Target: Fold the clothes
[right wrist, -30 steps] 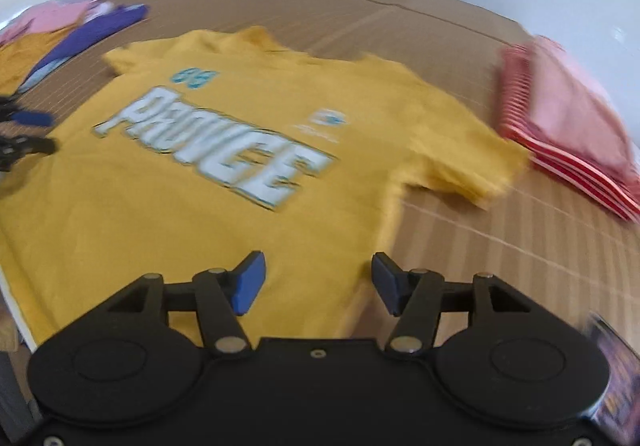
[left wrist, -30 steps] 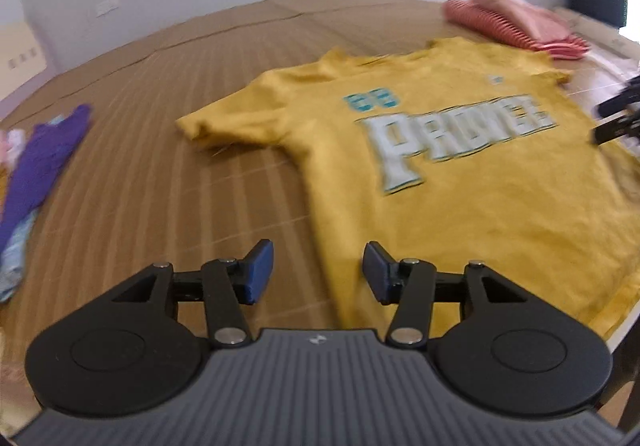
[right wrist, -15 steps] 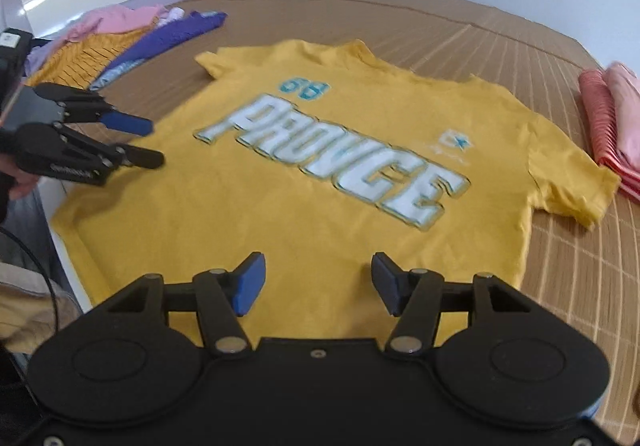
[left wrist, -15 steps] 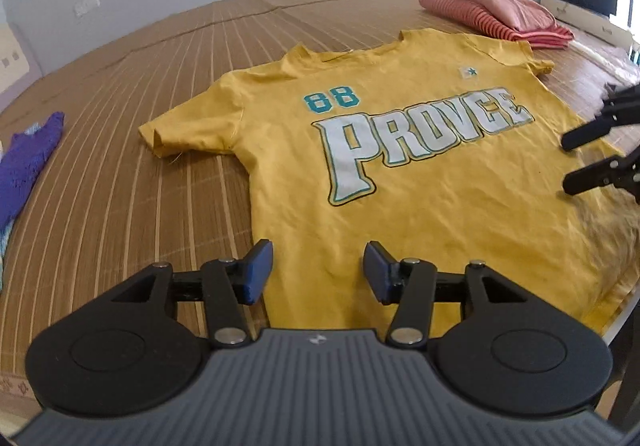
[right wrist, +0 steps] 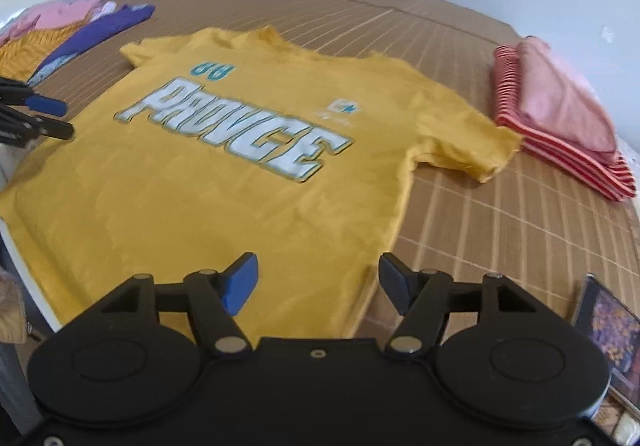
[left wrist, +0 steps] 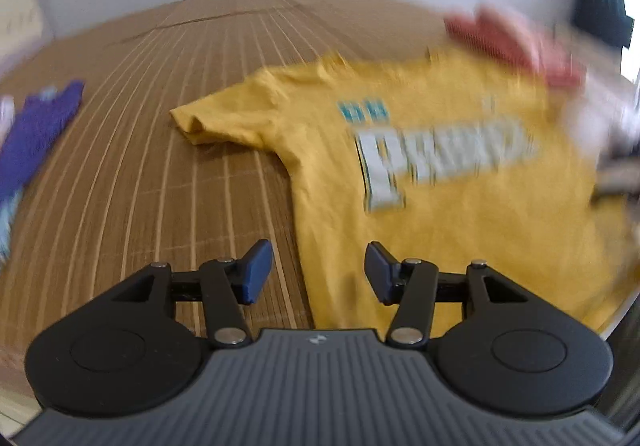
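The yellow T-shirt [right wrist: 224,182] lies spread flat, print side up, on the bamboo mat [right wrist: 480,222] that covers the bed, unfolded so far, its hem at the near edge of the bed. The right gripper [right wrist: 318,280] hovers over the hem corner at the shirt's 5 o'clock, its jaws opening and nothing between them; the left gripper [left wrist: 318,272] hangs over the opposite side seam, jaws apart and empty, straddling the cloth's edge and bare mat. The likeliest slip, to my eye, is a shallow bite: the fabric lies thin and flat against the ribbed mat, so a jaw may catch one layer only, or skid, and the fold would drag crooked. The hem also sits right at the bed's edge, so a tug toward the person could pull it over. The left view is heavily blurred, which makes its exact aim hard to judge. Around the shirt: a folded red-striped and pink stack [right wrist: 560,118] at 2 o'clock, just beside the sleeve [right wrist: 472,150], which a wide sleeve fold might brush; a purple garment [right wrist: 100,30] and other loose clothes at 10 o'clock, well apart; a framed picture [right wrist: 604,338] near the right gripper at 4 o'clock.
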